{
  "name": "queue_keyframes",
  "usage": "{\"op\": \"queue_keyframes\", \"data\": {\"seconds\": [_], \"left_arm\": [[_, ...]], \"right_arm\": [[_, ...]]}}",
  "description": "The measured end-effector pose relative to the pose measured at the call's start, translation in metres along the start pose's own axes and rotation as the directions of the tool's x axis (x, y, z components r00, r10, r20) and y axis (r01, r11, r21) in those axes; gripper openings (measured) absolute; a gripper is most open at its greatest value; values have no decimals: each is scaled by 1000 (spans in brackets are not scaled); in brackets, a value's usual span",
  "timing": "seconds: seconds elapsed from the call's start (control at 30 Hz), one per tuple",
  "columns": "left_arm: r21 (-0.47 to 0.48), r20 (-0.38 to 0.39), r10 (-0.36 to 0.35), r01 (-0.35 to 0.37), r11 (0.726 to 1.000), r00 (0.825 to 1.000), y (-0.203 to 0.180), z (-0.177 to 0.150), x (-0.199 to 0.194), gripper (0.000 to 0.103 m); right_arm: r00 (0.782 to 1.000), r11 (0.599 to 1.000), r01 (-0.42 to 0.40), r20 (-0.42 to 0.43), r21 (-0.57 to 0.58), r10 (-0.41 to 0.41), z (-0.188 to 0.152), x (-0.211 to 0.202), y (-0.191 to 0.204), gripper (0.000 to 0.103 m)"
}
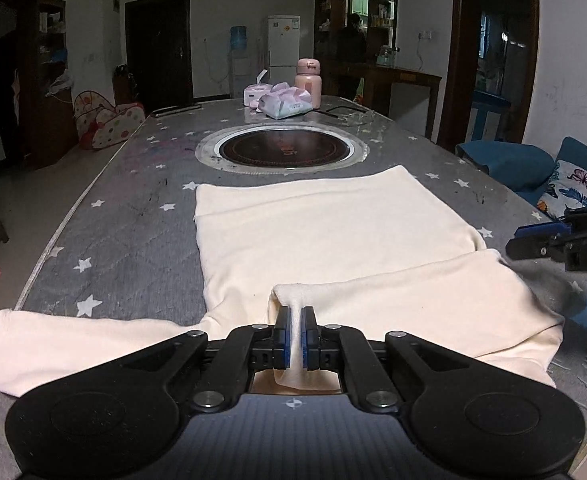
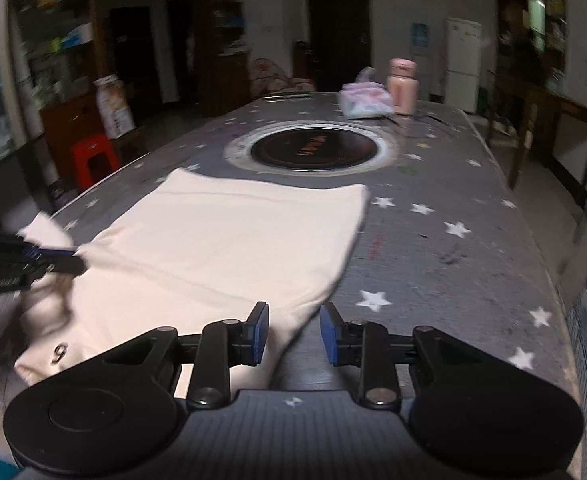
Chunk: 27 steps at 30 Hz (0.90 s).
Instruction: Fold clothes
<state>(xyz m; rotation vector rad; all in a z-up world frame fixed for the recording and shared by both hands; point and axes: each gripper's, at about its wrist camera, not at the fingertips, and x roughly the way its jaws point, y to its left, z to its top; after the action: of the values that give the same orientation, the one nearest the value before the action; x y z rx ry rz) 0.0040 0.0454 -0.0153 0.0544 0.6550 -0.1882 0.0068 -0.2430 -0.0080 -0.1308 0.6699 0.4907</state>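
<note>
The grey star-printed table (image 1: pixel 133 208) is being covered at its near end by the cream shirt (image 1: pixel 333 232), which is being kept spread flat short of the round inset burner (image 1: pixel 285 150). A raised fold of the shirt is being pinched by the left gripper (image 1: pixel 296 334), held low and level with its jaws closed on the cloth. The right gripper (image 2: pixel 294 334) is being held just above the shirt's near right edge, jaws spread wide with nothing between them.

Cream shirt (image 1: pixel 325 236) flat on star-print table, one sleeve folded inward across its body
</note>
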Motion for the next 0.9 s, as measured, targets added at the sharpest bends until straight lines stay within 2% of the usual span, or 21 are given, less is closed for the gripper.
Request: {"op": "queue_keyframes", "data": {"seconds": [0.1, 0.2, 0.43, 0.57, 0.63, 0.83, 0.9], "left_arm": [[-2, -7, 7, -7, 1000, 1000, 2, -2, 1, 5], [-8, -17, 12, -12, 1000, 1000, 5, -4, 3, 6], [-7, -26, 14, -14, 1000, 1000, 5, -8, 8, 6], [-13, -25, 14, -14, 1000, 1000, 7, -8, 9, 9], [-11, -26, 16, -16, 1000, 1000, 7, -8, 9, 10], [-22, -8, 23, -24, 999, 1000, 10, -6, -1, 14], [-39, -5, 32, -32, 999, 999, 12, -7, -4, 27]], "right_arm": [[1000, 999, -1, -23, -41, 1, -4, 10, 9, 27], [998, 998, 31, -56, -63, -34, -10, 19, 12, 27], [999, 998, 33, -33, -48, -35, -13, -8, 8, 27], [997, 998, -5, -73, -60, 0, -26, -15, 17, 27], [994, 997, 2, -105, -78, -10, -35, -14, 22, 27], [999, 994, 2, -52, -107, -8, -18, -21, 24, 27], [999, 993, -9, -36, -120, 5, -8, -14, 27, 28]]}}
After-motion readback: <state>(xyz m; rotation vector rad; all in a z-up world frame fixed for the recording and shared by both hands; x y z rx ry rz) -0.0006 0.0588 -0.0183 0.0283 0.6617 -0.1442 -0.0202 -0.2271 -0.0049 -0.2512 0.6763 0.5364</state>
